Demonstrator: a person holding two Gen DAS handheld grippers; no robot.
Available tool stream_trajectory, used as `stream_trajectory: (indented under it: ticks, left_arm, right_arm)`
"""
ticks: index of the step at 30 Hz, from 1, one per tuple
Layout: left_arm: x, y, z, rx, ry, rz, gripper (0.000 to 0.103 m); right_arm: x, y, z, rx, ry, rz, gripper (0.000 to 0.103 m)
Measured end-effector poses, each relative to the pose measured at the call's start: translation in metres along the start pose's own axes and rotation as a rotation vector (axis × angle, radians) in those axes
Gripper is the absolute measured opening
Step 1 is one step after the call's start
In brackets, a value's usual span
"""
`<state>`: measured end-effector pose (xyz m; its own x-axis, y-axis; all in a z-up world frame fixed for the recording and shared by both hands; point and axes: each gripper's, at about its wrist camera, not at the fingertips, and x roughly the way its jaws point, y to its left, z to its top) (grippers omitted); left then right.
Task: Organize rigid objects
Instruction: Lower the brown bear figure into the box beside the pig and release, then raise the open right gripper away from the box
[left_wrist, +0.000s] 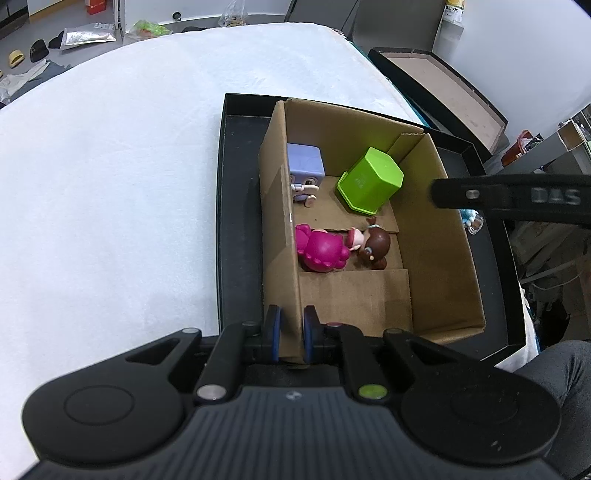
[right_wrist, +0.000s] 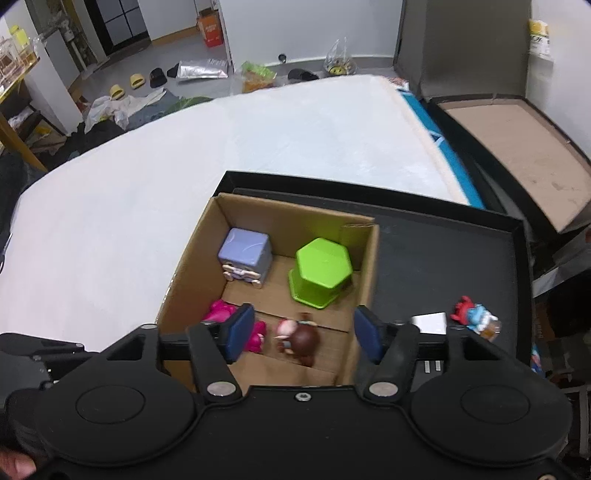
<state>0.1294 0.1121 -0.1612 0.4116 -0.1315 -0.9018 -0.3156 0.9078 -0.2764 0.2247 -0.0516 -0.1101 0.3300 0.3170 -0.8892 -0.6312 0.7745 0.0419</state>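
Left claw (left_wrist: 291, 334) clamped on the near end of the box's left wall, blue pads (left_wrist: 274, 332) either side of the cardboard edge. Right claw (right_wrist: 301, 334) wide apart, holding nothing, hovering over the near part of the box (right_wrist: 369, 273) with its pads (right_wrist: 240, 328) above the figures; its finger also shows in the left wrist view, reaching in from the right above the tray. Box (left_wrist: 443, 236) is open-topped cardboard, sitting inside a shallow black tray (left_wrist: 236, 229). Inside, far left corner: purple cube toy (left_wrist: 304, 168), upright against the left wall. Far right: green hex cup (left_wrist: 371, 181), upside down, tilted in the left view, near the right wall, apart from the cube. Nearer: pink figure (left_wrist: 321, 251) lying down against the left wall, touching or just beside the brown-haired doll (left_wrist: 373, 243), also lying down. Outside the box, on the tray's right side: small blue-and-red figure (right_wrist: 476, 317), with a white card (right_wrist: 430, 323) just beside it. Tray rests on a white bed (left_wrist: 110, 184). Another box, black outside and brown inside (right_wrist: 517, 147), sits beyond the bed's right edge. Floor beyond is cluttered; details too small to tell.
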Motion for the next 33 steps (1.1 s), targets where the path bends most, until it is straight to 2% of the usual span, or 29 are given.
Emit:
stream_trajectory:
  ticks: [9, 15, 17, 33]
  left_arm:
    - [0.001, -0.003, -0.001, 0.003, 0.005, 0.016, 0.011]
    - [0.001, -0.004, 0.0, -0.001, 0.008, 0.022, 0.012]
    - [0.001, -0.003, 0.0, -0.005, 0.009, 0.024, 0.011]
    - [0.001, -0.007, -0.001, 0.0, 0.016, 0.048, 0.011]
  right_arm:
    - [-0.019, -0.027, -0.009, 0.003, -0.023, -0.027, 0.064]
    - [-0.025, -0.048, -0.021, 0.021, -0.031, -0.057, 0.071]
    - [-0.027, -0.054, -0.025, 0.023, -0.036, -0.066, 0.077]
    - [-0.031, -0.104, -0.057, 0.107, -0.053, -0.094, 0.084]
